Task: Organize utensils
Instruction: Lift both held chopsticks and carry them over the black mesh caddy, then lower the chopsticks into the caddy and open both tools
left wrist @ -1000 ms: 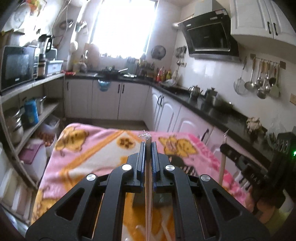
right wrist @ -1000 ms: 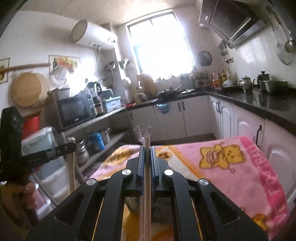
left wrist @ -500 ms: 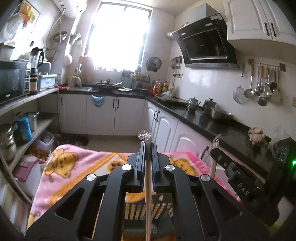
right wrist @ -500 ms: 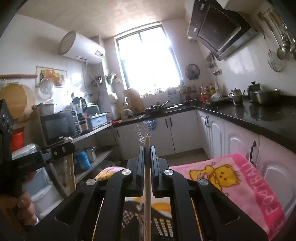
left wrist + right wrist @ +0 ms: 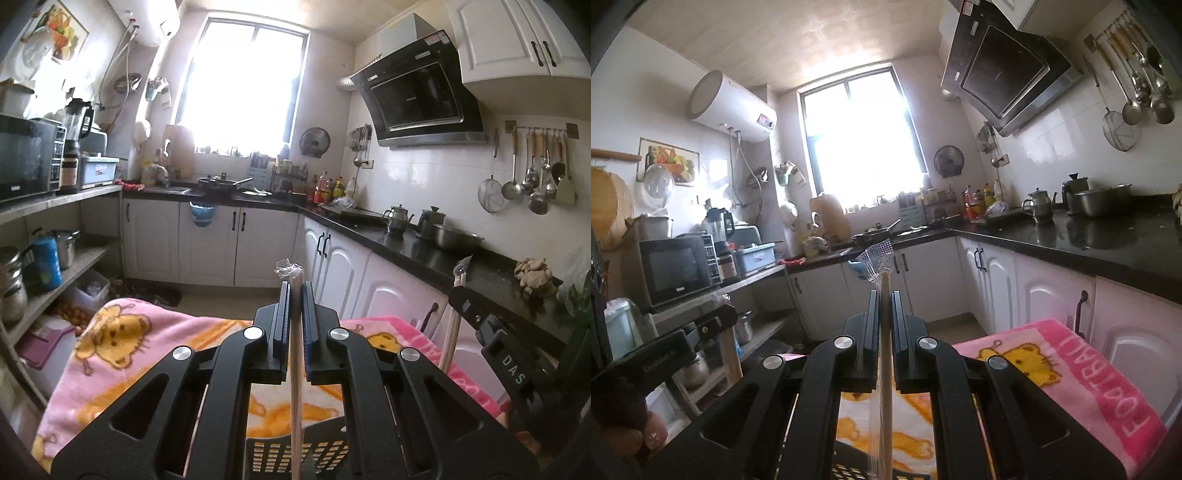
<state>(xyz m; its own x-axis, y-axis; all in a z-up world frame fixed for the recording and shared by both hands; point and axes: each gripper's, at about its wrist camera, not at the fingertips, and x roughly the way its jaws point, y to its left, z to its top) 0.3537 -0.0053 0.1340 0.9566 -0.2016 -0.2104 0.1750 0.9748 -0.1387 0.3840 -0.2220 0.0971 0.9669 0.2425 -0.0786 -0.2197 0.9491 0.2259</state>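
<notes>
My left gripper [image 5: 294,295] is clamped tight on a pale wooden chopstick [image 5: 296,387], its fingers [image 5: 283,314] pressed against the stick from both sides. The stick runs up the middle of the left wrist view and ends just past the fingertips, where a crumpled bit of clear wrapper [image 5: 289,268] sits on its tip.

My right gripper [image 5: 885,306] does the same with a second chopstick [image 5: 884,376]: its fingers [image 5: 873,317] are closed on the wood, with a clear plastic wrapper [image 5: 876,263] fanning out above the tip and a strip of it trailing down the left of the stick.

Both sticks stand close to upright, raised above a black slotted basket [image 5: 280,454] whose rim shows at the bottom edge of each view (in the right wrist view only a sliver of it shows between my fingers). The basket rests on a pink blanket [image 5: 122,339] printed with yellow bears, which covers the worktop.

From the left wrist view I can see my right gripper off to the right, its stick rising beside the black frame marked DAS. Behind all this lie white cabinets [image 5: 210,243], a black kitchen counter [image 5: 417,251] carrying kettles, and ladles hanging from a wall rail [image 5: 535,162].
</notes>
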